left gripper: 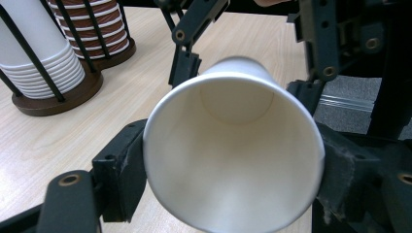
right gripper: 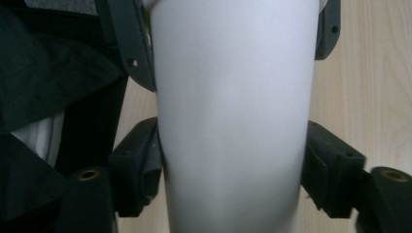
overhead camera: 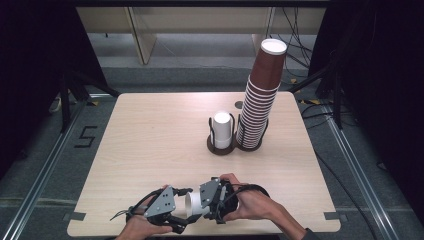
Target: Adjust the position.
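Pale wood made up the surface (overhead camera: 150, 140), set on a grey floor with dark stands at either side. Near its front edge, the left claw (overhead camera: 182, 220) and the right claw (overhead camera: 212, 207) met around one white paper cup (overhead camera: 196, 204), which lay on its side in the air between them. In the left gripper view, the left claw's black pads (left gripper: 124, 170) pressed the cup (left gripper: 233, 160) near its open rim from both sides, the mouth facing the camera. In the right gripper view, the right claw's pads (right gripper: 138, 165) sat against the cup's wall (right gripper: 233, 121) on either side, narrow around it, though whether they truly squeezed it could not be told. Well beyond both claws stood a short stack of white cups in a black wire holder (overhead camera: 221, 131), and just beside it a tall leaning stack of brown cups (overhead camera: 260, 100) in a second holder.
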`<move>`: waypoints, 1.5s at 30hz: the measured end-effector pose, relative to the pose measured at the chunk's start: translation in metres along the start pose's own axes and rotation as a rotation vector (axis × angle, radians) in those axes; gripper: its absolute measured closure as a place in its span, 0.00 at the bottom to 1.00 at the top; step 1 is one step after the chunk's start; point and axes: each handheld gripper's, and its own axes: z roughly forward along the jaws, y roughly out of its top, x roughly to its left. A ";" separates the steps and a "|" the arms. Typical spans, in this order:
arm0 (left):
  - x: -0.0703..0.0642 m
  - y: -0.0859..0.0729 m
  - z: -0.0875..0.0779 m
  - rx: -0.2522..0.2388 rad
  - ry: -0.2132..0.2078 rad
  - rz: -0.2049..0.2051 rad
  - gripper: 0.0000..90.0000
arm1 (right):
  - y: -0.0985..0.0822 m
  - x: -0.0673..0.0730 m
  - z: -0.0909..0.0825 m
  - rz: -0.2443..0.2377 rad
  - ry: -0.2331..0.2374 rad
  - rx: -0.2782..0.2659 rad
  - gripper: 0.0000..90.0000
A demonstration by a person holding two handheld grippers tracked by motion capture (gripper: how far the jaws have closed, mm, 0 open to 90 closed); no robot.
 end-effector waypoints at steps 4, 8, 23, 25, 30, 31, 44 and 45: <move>0.002 -0.001 -0.001 -0.074 0.012 -0.052 0.18 | -0.003 -0.004 -0.001 -0.011 0.014 -0.044 0.35; 0.007 -0.003 -0.005 -0.175 0.001 -0.111 0.16 | -0.016 -0.015 -0.006 0.030 0.073 -0.199 0.36; 0.008 -0.003 -0.004 -0.261 0.000 -0.184 0.16 | -0.028 -0.021 -0.012 0.148 0.129 -0.372 0.35; 0.006 -0.002 -0.004 -0.261 0.007 -0.193 0.16 | -0.027 -0.020 -0.010 0.155 0.139 -0.374 0.35; 0.006 -0.002 -0.003 -0.252 0.006 -0.186 0.16 | -0.025 -0.020 -0.009 0.157 0.138 -0.388 0.35; 0.006 -0.002 -0.003 -0.252 0.006 -0.184 0.16 | -0.025 -0.020 -0.009 0.157 0.139 -0.388 0.35; 0.007 0.000 -0.005 -0.245 -0.010 -0.174 0.24 | -0.028 -0.020 -0.002 0.197 0.156 -0.373 0.24; 0.007 0.000 -0.005 -0.237 -0.004 -0.168 0.25 | -0.029 -0.021 -0.003 0.206 0.164 -0.370 0.24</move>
